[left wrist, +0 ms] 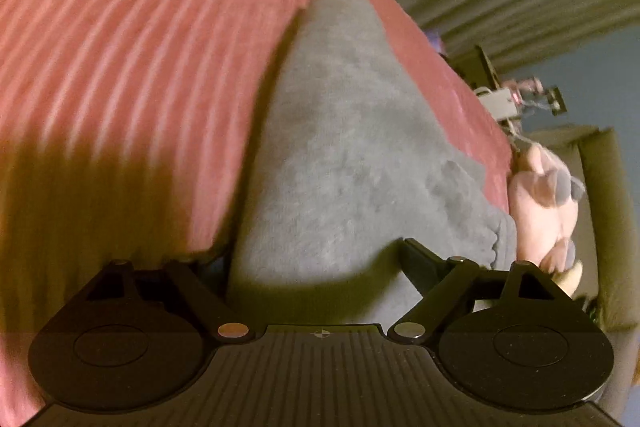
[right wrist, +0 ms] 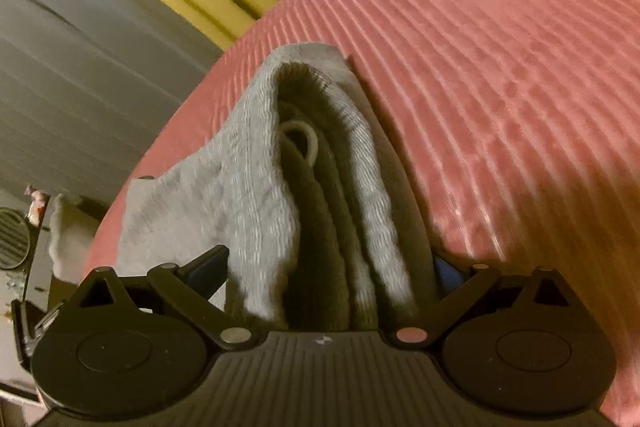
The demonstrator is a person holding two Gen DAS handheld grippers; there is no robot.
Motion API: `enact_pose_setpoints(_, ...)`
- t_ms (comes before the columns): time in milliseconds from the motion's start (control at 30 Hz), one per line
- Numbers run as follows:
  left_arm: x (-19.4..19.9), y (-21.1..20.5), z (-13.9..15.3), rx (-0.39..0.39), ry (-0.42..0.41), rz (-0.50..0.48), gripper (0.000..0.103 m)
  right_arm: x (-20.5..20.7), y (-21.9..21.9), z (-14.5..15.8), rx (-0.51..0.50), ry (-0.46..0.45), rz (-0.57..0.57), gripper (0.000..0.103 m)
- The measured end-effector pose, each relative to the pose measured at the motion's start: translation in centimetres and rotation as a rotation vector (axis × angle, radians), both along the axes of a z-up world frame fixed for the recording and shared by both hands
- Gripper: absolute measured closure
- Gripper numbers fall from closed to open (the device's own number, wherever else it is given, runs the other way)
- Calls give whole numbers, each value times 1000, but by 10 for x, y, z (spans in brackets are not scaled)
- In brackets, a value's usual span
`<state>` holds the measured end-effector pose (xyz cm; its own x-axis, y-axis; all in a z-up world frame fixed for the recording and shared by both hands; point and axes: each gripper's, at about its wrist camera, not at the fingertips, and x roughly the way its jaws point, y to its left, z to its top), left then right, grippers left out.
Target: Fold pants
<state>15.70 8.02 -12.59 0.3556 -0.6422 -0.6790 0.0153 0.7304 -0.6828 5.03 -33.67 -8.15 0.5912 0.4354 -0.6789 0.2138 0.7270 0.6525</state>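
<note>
Both wrist views, 1 moment; we hold 2 claws over a pink ribbed bedspread (left wrist: 120, 47) on which the grey sweatpants (left wrist: 340, 147) lie. In the left wrist view we see the left gripper (left wrist: 316, 267) with its jaws set wide on either side of the cloth, the grey fabric filling the gap between them; whether the tips bite the cloth we cannot tell, since the fabric hides them. In the right wrist view the right gripper (right wrist: 332, 267) straddles a bunched stack of several layers with a pale drawstring loop (right wrist: 302, 139) showing in the fold; the jaws stand apart around the bundle, touching it on both sides, and appear to pinch it. In each view the long axis of the sweatpants runs straight ahead from the claw, away along the fingers, tapering toward the far bed edge; we judge the next move turns on carrying both held ends along that axis together. A pink plush toy (left wrist: 548, 195) sits beyond the bed.
</note>
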Motion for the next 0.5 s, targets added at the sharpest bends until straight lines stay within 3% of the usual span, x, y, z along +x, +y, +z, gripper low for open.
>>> enact_pose_setpoints(67, 3, -10, 4, 49, -25, -33, 19, 6, 1, 1, -13, -20, 32, 4)
enact_pose_setpoints(200, 1, -18, 10, 102, -72, -66, 50, 18, 0, 4, -20, -20, 114, 4)
enact_pose_setpoints(267, 1, -20, 10, 91, -77, -69, 55, 18, 2, 7, -38, -37, 172, 4)
enact_pose_setpoints(367, 5, -20, 0, 79, -79, -77, 54, 22, 5, 5, -46, -69, 229, 4)
enact_pose_setpoints(467, 11, -19, -4, 46, -50, -57, 53, 36, 2, 3, 10, -25, 228, 4)
enact_pose_setpoints(500, 11, -18, -3, 46, -49, -54, 60, 41, 3, 4, 13, -3, 235, 4)
